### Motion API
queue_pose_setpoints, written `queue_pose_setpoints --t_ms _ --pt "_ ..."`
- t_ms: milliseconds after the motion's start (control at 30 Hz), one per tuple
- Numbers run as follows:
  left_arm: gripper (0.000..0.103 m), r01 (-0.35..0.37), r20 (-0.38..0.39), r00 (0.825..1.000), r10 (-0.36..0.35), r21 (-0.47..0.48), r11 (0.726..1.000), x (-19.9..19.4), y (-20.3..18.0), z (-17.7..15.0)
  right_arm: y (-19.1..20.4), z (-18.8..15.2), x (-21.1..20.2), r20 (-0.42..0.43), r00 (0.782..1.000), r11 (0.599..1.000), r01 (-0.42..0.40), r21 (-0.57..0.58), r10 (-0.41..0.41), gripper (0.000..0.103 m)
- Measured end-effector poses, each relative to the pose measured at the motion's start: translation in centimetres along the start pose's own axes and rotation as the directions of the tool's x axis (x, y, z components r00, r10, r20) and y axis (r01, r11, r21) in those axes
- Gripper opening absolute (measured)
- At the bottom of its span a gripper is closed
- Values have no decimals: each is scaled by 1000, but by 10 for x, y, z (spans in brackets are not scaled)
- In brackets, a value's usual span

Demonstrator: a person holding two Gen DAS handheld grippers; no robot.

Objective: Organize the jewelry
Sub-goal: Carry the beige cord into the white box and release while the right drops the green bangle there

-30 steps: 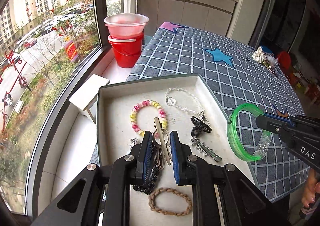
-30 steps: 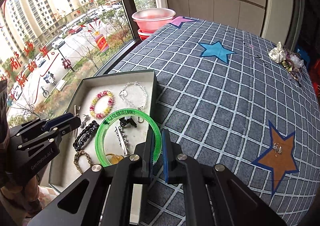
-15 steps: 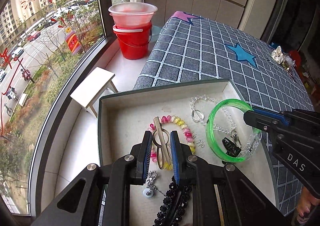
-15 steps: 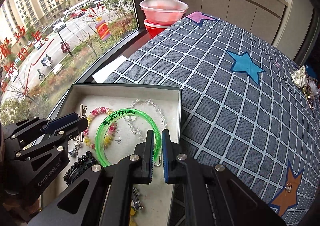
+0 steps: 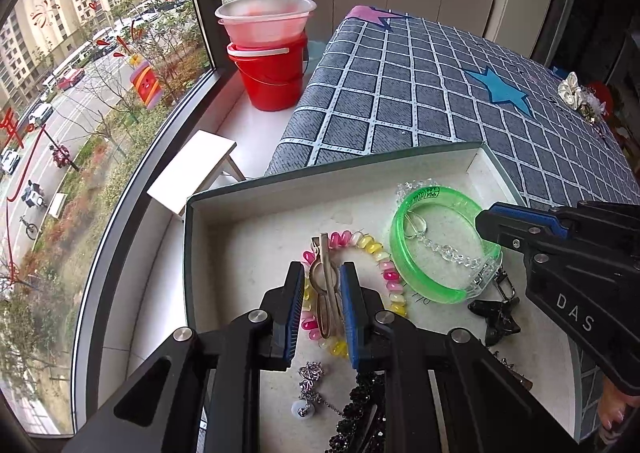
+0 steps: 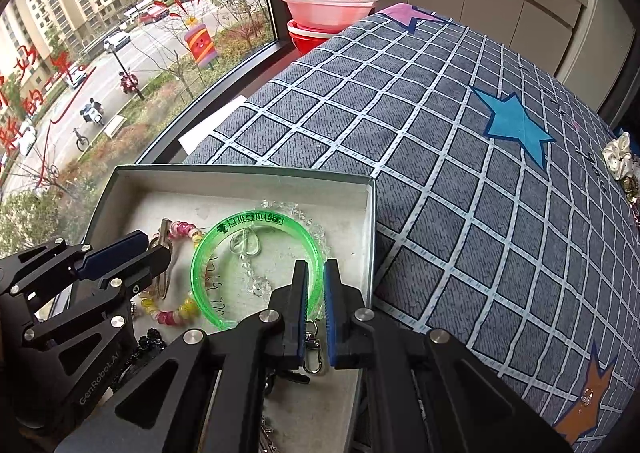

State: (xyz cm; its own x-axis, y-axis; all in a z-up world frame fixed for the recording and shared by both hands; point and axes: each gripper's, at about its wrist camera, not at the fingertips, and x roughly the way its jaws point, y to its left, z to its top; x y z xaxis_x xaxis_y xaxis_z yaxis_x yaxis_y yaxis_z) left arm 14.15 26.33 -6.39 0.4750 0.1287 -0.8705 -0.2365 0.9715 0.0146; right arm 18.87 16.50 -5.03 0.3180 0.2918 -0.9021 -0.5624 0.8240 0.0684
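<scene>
Green bangle [image 6: 256,253] now over the tray [image 6: 240,177], was outside it. Right tool [image 6: 311,307] pinching it; left tool [image 5: 320,299] pinching hair clip [image 5: 326,277]. I release next.

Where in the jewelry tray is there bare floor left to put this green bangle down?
Bare floor lies in the tray's far-left corner, between the walls and the pink-and-yellow bead bracelet. The right side is crowded: the green bangle overlaps the clear crystal chain, and a black bow clip sits nearer.
</scene>
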Motion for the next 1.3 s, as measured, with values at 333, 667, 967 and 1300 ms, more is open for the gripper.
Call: queue_pose_setpoints --t_ms 333,667,967,1300 --pt "27 -19 -6 1000 19 -9 1000 0 0 0 -2 0 -2 0 1000 1000 -18 15 18 8" --pt "27 -36 3 999 36 -6 999 -7 -2 -2 -2 -4 -23 43 997 997 -63 36 61 11" --pt "27 -60 14 998 59 7 998 -13 -7 -6 -6 -13 -41 63 995 996 -79 52 75 18" --pt "97 -76 81 994 75 20 997 -29 -12 -10 -12 -21 -54 80 994 994 -82 69 76 18"
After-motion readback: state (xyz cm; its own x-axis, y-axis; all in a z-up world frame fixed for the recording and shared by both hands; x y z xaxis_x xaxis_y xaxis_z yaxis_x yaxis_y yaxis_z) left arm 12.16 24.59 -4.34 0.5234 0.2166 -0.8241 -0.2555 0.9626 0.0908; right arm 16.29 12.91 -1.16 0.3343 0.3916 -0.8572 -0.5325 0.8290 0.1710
